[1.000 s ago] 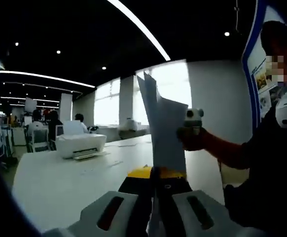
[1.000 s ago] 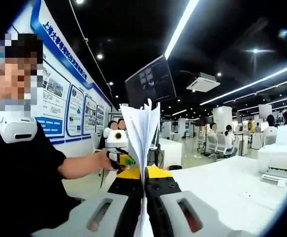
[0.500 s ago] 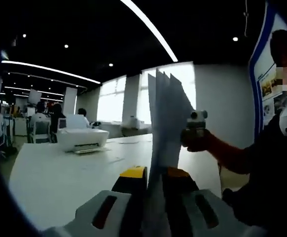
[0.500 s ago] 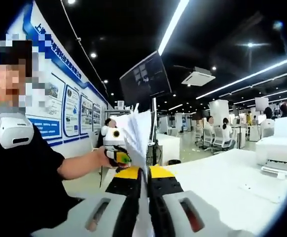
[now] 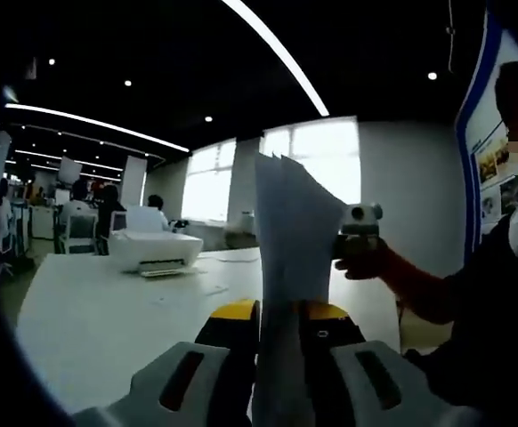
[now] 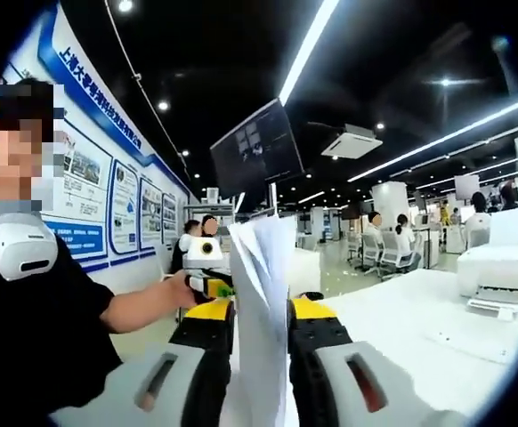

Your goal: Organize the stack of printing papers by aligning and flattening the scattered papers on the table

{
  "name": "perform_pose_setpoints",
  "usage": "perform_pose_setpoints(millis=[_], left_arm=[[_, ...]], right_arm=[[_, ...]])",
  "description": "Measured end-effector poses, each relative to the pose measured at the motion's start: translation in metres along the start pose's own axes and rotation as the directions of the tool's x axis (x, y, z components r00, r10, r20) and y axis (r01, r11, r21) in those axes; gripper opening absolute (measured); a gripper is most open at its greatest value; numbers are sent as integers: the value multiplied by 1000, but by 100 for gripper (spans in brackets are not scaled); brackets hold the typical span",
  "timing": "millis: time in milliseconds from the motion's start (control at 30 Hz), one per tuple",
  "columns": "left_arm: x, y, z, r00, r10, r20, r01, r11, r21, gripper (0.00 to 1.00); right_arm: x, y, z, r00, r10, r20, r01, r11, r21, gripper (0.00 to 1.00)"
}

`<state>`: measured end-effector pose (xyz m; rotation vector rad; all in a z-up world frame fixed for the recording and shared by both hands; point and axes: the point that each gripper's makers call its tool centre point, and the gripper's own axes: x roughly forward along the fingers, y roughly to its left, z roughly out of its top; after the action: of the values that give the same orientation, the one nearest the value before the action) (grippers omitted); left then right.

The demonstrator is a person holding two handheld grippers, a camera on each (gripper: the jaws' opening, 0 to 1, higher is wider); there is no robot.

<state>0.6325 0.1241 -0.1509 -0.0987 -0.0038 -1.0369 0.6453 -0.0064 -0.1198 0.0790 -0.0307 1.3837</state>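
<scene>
Item: papers (image 5: 293, 233), one sheaf, held upright above the table (image 5: 99, 320), off its surface.
Left gripper (image 5: 277, 331): jaws closed on one edge of the sheaf, sheets rising between them.
Right gripper (image 6: 260, 322): jaws clamped on the opposite edge; also seen beyond the sheaf in the left gripper view.
Condition: sheets gathered into a single bundle; top edges stepped, corners fanned, so not yet square.
Done, by judgement: collecting and lifting.
Left, by judgement: squaring the edges, laying the bundle flat on the table, pressing it smooth.
Change from half a second ago: sheaf sitting wider between both sets of jaws, more of its face turned to each camera; top edges closer together, less spread.
Surroundings: printer (image 5: 153, 249) on the table, well apart from the sheaf.
</scene>
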Motion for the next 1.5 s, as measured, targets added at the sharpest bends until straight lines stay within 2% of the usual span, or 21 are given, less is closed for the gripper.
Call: perform_pose_setpoints(millis=[33, 100, 333, 367, 400, 433, 467, 567, 633, 667, 800, 900, 933, 967, 1000, 1167, 1200, 1233, 1267, 1333, 1500], left_arm=[[1, -2, -1, 1000, -6, -7, 6, 1000, 5, 20], [1, -11, -5, 998, -53, -35, 56, 996, 73, 6], [0, -11, 2, 999, -42, -17, 43, 998, 54, 6], [0, -10, 3, 999, -35, -12, 35, 998, 45, 8], [1, -4, 4, 1000, 5, 0, -5, 999, 45, 19], [1, -4, 2, 1000, 0, -6, 0, 999, 44, 24], [2, -4, 1, 1000, -1, -11, 1, 999, 39, 24], [3, -2, -2, 1000, 0, -16, 0, 999, 33, 22], [3, -7, -5, 999, -32, -32, 35, 997, 74, 10], [3, -9, -4, 999, -31, -29, 33, 997, 75, 6], [4, -4, -2, 998, -43, -52, 46, 997, 64, 6], [3, 7, 2, 999, -30, -36, 33, 997, 65, 7], [4, 14, 3, 1000, 10, -19, -9, 998, 65, 16], [5, 16, 2, 1000, 17, -16, -16, 998, 68, 29], [7, 16, -1, 999, 8, -33, -6, 998, 64, 30], [9, 20, -5, 999, 5, -52, -1, 997, 76, 26], [9, 19, -7, 998, -4, -59, 8, 996, 84, 19], [9, 16, -8, 997, -38, -74, 47, 990, 130, 7], [8, 14, -8, 998, -33, -62, 39, 993, 109, 6], [10, 9, -8, 995, -62, -74, 71, 990, 121, 5], [7, 10, -4, 995, -59, -78, 68, 991, 117, 5]], right_arm=[[0, 2, -1, 1000, 4, -5, -4, 1000, -17, 4], [-1, 4, 0, 1000, 11, -3, -11, 1000, -27, 0], [-1, 4, 5, 1000, 16, 16, -15, 999, -48, 0], [-1, 4, 5, 1000, 8, 19, -7, 1000, -30, 2], [0, 3, 7, 1000, -2, 29, 2, 1000, -25, 14], [1, 0, 7, 1000, -13, 28, 13, 1000, -28, 28], [1, -2, 5, 1000, -22, 17, 22, 999, -29, 28], [-1, -8, 0, 1000, -25, 13, 25, 1000, -13, 20], [-3, -6, -4, 1000, -1, 3, 1, 999, -39, 0], [-2, 0, -2, 999, 28, 15, -28, 999, -21, 0], [-1, 5, 1, 999, 31, 7, -31, 997, -68, 0], [-3, 1, 4, 1000, 15, 14, -15, 998, -59, 0], [-3, -3, 5, 1000, -5, 20, 6, 999, -42, 6], [-3, -4, 6, 1000, -13, 27, 14, 1000, -28, 20], [-1, -6, 6, 1000, -17, 22, 17, 1000, -19, 29], [-2, -4, 2, 1000, -2, 11, 2, 999, -34, 15], [-3, -4, 2, 1000, 0, 10, 0, 999, -37, 9], [-3, -3, 1, 1000, 10, 5, -10, 999, -52, 0], [-3, 1, 1, 1000, 30, 6, -29, 998, -58, 0], [-4, 2, 1, 1000, 27, 6, -26, 997, -67, 0], [-5, 3, 2, 1000, 21, 10, -20, 997, -69, 0]])
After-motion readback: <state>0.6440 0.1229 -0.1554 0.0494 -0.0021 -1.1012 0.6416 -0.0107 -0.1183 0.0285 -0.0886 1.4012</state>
